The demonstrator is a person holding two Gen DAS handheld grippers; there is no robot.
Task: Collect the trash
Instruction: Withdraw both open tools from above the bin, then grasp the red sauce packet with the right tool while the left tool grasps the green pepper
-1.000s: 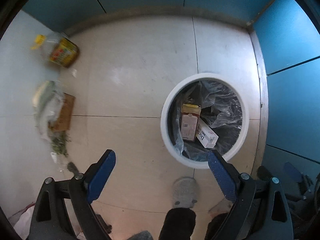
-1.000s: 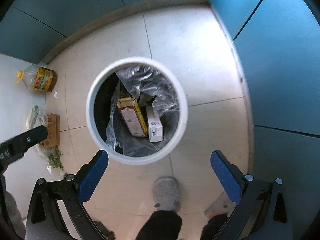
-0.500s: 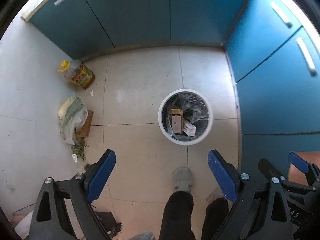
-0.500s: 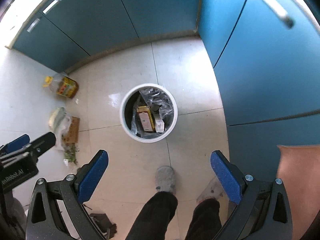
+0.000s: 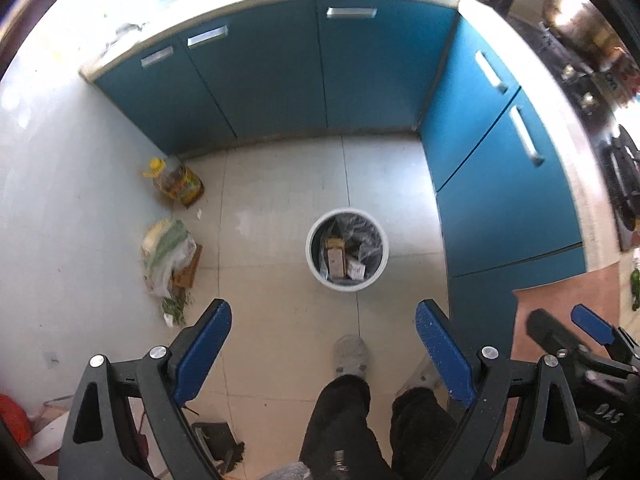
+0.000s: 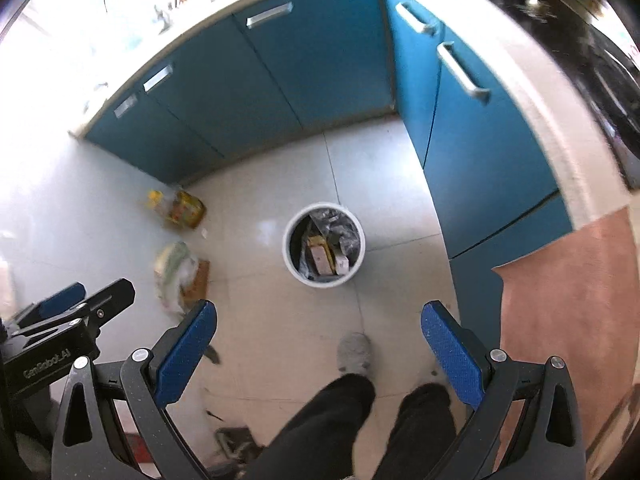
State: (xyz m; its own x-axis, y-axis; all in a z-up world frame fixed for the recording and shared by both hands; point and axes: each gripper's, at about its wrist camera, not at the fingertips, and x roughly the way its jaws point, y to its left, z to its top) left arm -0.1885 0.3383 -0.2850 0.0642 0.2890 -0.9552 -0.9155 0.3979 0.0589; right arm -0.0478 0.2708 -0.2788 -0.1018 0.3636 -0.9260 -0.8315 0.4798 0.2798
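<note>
Nearest the lens both left tongs [image 5: 320, 340] and right tongs [image 6: 318, 338] gape wide and empty, now pulled far higher above the white bin [image 5: 346, 255] than a second ago, boxes [image 5: 337, 260] sitting inside it, so this drop looks done.

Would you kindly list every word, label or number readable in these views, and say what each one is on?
"GenRobot.AI": on the left gripper body, in the right wrist view.
Upside-down marking on the right gripper body, in the left wrist view: not legible.
Oil bottle label: too blurred to read.
Boxes in the bin: print too small to read.
</note>
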